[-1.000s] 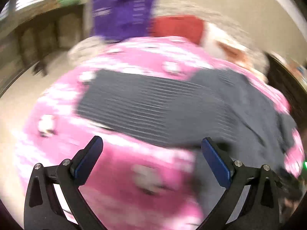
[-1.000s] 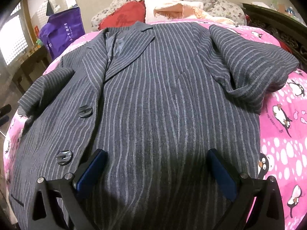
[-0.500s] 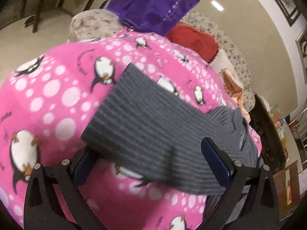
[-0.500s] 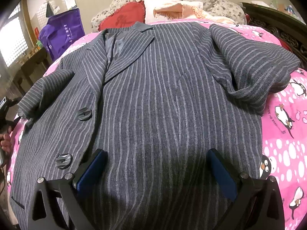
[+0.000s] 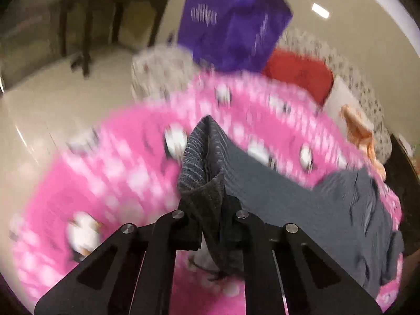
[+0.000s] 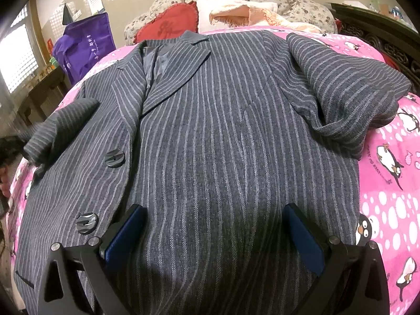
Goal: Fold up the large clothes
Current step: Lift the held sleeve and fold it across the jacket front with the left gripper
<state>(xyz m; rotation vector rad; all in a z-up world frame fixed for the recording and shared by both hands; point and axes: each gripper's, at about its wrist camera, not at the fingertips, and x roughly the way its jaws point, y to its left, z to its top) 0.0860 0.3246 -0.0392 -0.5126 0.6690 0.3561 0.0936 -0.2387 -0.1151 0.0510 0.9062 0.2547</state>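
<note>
Bed (image 6: 388,191), pink penguin-print cover, carries everything. Floral pillows, a red cushion (image 6: 168,26) and a peach towel sit at the head; a purple bag (image 6: 84,44) stands beyond the far left corner.

Striped grey coat (image 6: 223,136): laid face-up, spread over most of the bed, collar toward the pillows, hem toward the right wrist camera. Front lapped over, two dark buttons (image 6: 115,158) showing. Right sleeve (image 6: 341,89) is bunched and doubled onto itself near the bed edge. Left sleeve (image 5: 202,157) is raised off the cover at its cuff.

Left claw (image 5: 210,225): closed tight on the left sleeve cuff, cloth standing up between the pads. Left view is smeared, so detail around it is poor.

Right claw (image 6: 210,236): spread wide, holding nothing, hovering over the lower front of the coat; contact with the cloth cannot be confirmed.

Judged step: carrying the left sleeve across the chest for the first fold.

Risks:
- Grip is on the cuff end only; heavy wool could slide out mid-swing.
- Pulling the sleeve may drag the shoulder and shift the whole coat, since nothing pins the body.
- Bunched right sleeve, if left uneven, would give a lopsided fold.
- Lapped front may open if tugged.
</note>
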